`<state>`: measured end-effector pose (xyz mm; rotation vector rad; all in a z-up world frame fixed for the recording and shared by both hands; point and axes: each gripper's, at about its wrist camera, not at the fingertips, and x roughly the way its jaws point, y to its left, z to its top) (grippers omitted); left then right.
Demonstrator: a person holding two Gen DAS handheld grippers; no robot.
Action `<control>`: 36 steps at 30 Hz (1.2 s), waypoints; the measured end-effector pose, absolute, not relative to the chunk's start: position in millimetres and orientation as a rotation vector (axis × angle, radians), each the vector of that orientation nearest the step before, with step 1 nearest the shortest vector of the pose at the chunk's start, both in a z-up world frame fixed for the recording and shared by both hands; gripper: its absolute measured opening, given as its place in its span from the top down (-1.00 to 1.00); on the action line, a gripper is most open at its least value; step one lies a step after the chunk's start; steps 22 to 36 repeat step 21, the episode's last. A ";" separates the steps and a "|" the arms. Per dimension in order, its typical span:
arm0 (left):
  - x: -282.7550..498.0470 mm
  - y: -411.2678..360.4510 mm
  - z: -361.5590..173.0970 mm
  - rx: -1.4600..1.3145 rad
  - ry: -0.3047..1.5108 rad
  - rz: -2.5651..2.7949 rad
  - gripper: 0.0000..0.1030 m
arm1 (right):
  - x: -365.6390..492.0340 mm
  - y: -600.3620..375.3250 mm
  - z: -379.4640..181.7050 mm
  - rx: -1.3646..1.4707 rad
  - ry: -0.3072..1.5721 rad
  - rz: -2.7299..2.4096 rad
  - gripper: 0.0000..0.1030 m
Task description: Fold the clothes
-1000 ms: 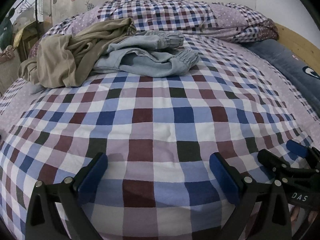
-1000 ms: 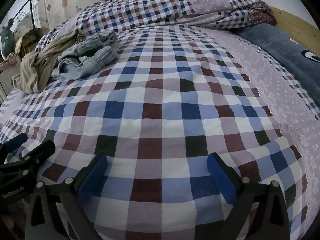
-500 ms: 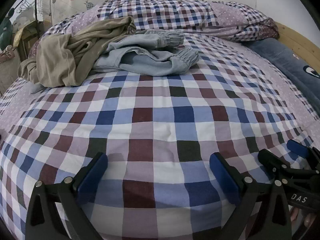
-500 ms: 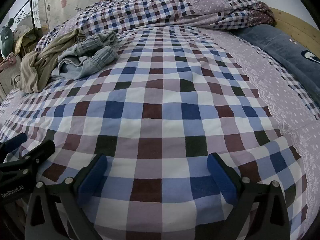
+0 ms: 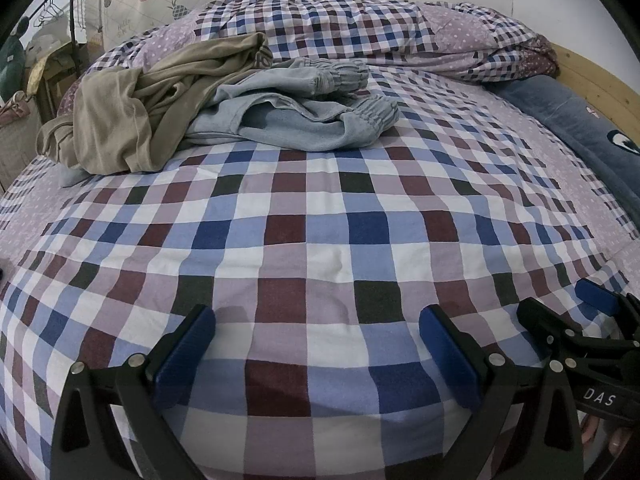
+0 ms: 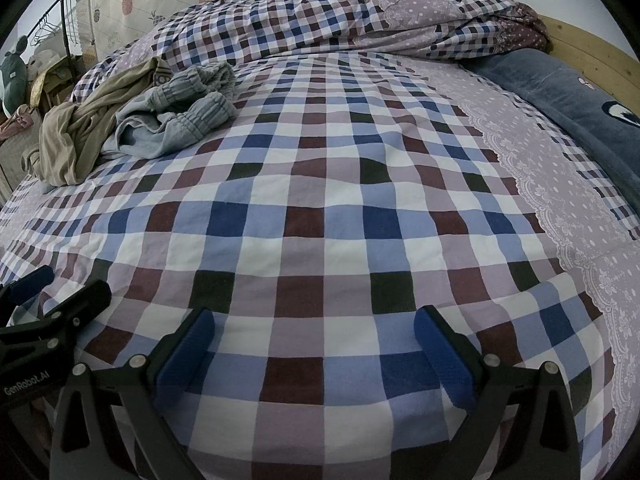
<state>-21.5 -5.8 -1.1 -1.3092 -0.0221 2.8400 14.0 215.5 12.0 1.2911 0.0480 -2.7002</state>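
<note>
**Both claws empty at the bed edge, clothes pile far off to the left**

Left claw [image 5: 316,344]: blue-padded jaws spread wide, nothing between them, hovering over the near edge of the checked blue, maroon and white bedsheet [image 5: 320,216]. Right claw [image 6: 314,342]: same, jaws apart, empty, just beside the left one.

Mid bed is bare sheet, no garment within reach.

Far side, ahead and left of both claws: crumpled light blue denim trousers with elastic cuffs [image 5: 296,120], long axis running roughly left-right, cuffs pointing right. Touching them on the left, partly overlapping, is a bunched khaki-beige soft garment [image 5: 132,120]. Behind the pile is a rolled checked and dotted purple duvet [image 5: 380,32]; at far right, a dark blue plush blanket [image 5: 580,120] against the wooden bed frame [image 5: 600,76].

Judgement: folding not started. Left claw is nearer the pile; the right-pointing cuffs are the closest graspable part for the right claw. Both need a long forward-left reach.
</note>
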 end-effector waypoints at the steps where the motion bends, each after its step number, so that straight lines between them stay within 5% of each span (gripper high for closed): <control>1: -21.2 -5.9 -1.1 -1.309 -0.023 2.840 -1.00 | 14.0 215.6 12.0 1.291 0.048 -2.700 -0.99; 36: -19.8 -7.5 0.2 -1.307 -0.033 2.840 -1.00 | 14.1 215.7 12.2 1.287 0.050 -2.699 -0.99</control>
